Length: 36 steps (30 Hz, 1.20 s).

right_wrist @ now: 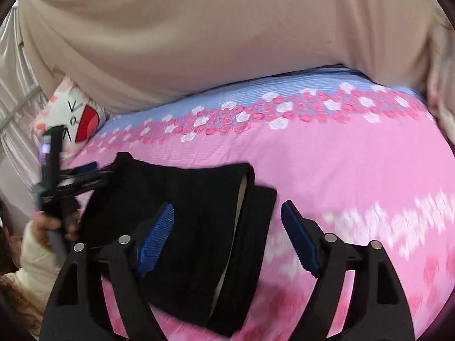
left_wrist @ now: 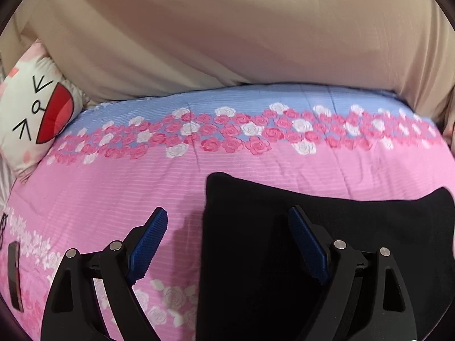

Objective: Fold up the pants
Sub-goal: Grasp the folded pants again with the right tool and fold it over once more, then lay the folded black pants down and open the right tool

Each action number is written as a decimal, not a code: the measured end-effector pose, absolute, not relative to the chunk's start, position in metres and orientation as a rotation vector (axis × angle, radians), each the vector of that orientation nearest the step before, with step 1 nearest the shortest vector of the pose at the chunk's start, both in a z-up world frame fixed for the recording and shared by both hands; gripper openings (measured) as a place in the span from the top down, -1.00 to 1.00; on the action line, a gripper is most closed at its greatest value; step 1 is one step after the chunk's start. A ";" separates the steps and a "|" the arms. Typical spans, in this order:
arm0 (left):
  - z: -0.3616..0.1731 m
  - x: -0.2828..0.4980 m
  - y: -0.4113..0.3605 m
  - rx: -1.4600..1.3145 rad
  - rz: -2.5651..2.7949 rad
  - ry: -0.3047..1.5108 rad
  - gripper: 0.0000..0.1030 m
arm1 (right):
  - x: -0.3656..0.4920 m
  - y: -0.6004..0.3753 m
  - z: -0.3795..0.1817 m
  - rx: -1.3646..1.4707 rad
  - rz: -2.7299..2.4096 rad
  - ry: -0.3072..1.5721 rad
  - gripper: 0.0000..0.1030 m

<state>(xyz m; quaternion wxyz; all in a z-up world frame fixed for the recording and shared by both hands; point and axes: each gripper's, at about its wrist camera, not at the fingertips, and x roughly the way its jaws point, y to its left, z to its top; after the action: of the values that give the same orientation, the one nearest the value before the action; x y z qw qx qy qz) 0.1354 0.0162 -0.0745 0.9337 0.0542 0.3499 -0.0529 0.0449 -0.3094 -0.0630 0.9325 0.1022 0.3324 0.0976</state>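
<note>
Since the pants (right_wrist: 182,221) already lie as a compact black bundle on the bed (right_wrist: 341,164), I judge the step in hand to be a last fold or a tidy-up, and I would do it by taking one edge squarely, carrying it over low, and laying it so the layers line up.

Nearest me, the right gripper (right_wrist: 227,238) has its jaws wide, holding nothing. Its left pad (right_wrist: 156,241) sits over the black cloth and its right pad (right_wrist: 298,241) over the pink cover; whether either touches, I cannot tell. A pale lining shows at a seam between two layers (so the stack is not quite flush there).

The left gripper (left_wrist: 227,244) is likewise spread wide and empty, straddling the pants' left edge: one pad (left_wrist: 148,244) above the cover, the other (left_wrist: 308,244) above the cloth. In the right view the left gripper (right_wrist: 82,174) reaches the bundle's far left corner, blurred.

Beyond the pants runs a band of printed roses (left_wrist: 241,130), then a cartoon pillow (left_wrist: 37,113) at the left, and furthest off a beige blanket (left_wrist: 227,34) heaped along the bed's end.
</note>
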 end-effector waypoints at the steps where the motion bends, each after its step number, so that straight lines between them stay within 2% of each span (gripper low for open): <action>1: -0.071 0.132 0.017 0.110 -0.109 0.707 -0.64 | 0.058 -0.310 -0.066 0.214 0.204 0.689 -0.48; 3: -0.063 0.121 0.018 0.120 -0.114 0.682 -0.64 | 0.082 -0.307 -0.080 0.232 0.264 0.728 -0.45; 4: -0.059 0.114 0.019 0.126 -0.116 0.667 -0.64 | 0.092 -0.305 -0.088 0.245 0.270 0.749 -0.38; 5: -0.054 0.108 0.020 0.132 -0.118 0.652 -0.64 | 0.099 -0.303 -0.096 0.250 0.290 0.765 0.15; 6: -0.049 0.101 0.022 0.138 -0.118 0.636 -0.64 | 0.101 -0.298 -0.097 0.234 0.298 0.772 0.49; 7: -0.046 0.097 0.024 0.142 -0.115 0.627 -0.64 | 0.096 -0.293 -0.091 0.227 0.307 0.763 0.58; 8: -0.042 0.092 0.028 0.148 -0.110 0.615 -0.64 | 0.086 -0.290 -0.081 0.225 0.317 0.747 0.86; 11: -0.035 0.080 0.037 0.162 -0.084 0.579 -0.66 | 0.045 -0.288 -0.046 0.216 0.283 0.641 0.86; 13: -0.040 0.082 0.037 0.173 -0.077 0.581 -0.68 | 0.044 -0.296 -0.059 0.206 0.229 0.673 0.82; 15: -0.061 0.094 0.031 0.177 -0.076 0.644 -0.68 | 0.067 -0.301 -0.100 0.188 0.173 0.795 0.54; 16: -0.069 0.099 0.030 0.175 -0.078 0.669 -0.68 | 0.068 -0.312 -0.114 0.253 0.179 0.767 0.56; 18: -0.081 0.102 0.029 0.188 -0.056 0.712 -0.68 | 0.055 -0.326 -0.099 0.362 0.174 0.735 0.48; 21: -0.071 0.083 0.042 0.167 -0.048 0.670 -0.68 | 0.012 -0.328 -0.054 0.288 0.120 0.584 0.48; 24: -0.059 0.063 0.048 0.135 -0.070 0.635 -0.68 | -0.005 -0.306 -0.036 0.224 0.166 0.574 0.48; 28: -0.065 0.038 0.020 0.136 -0.209 0.656 -0.68 | 0.016 -0.247 -0.061 0.108 0.274 0.668 0.55; 31: -0.100 0.048 -0.002 0.228 -0.193 0.725 -0.70 | 0.044 -0.243 -0.107 -0.028 0.156 0.743 0.62; 32: -0.110 0.054 -0.003 0.241 -0.173 0.746 -0.79 | 0.045 -0.261 -0.107 0.080 0.191 0.727 0.78; 33: -0.114 0.056 0.000 0.221 -0.176 0.751 -0.78 | 0.045 -0.273 -0.101 0.171 0.177 0.747 0.79; 34: -0.109 0.054 0.007 0.175 -0.182 0.753 -0.77 | 0.040 -0.276 -0.087 0.169 0.136 0.725 0.70; 36: -0.097 0.048 0.013 0.156 -0.163 0.726 -0.75 | 0.032 -0.264 -0.060 0.122 0.149 0.660 0.70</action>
<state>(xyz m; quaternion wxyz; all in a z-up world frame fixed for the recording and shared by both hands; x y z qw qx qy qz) 0.0478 0.0132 -0.0970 0.9286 0.0764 0.3542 -0.0798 0.0323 -0.2643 -0.0601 0.9415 0.0598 0.3236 0.0729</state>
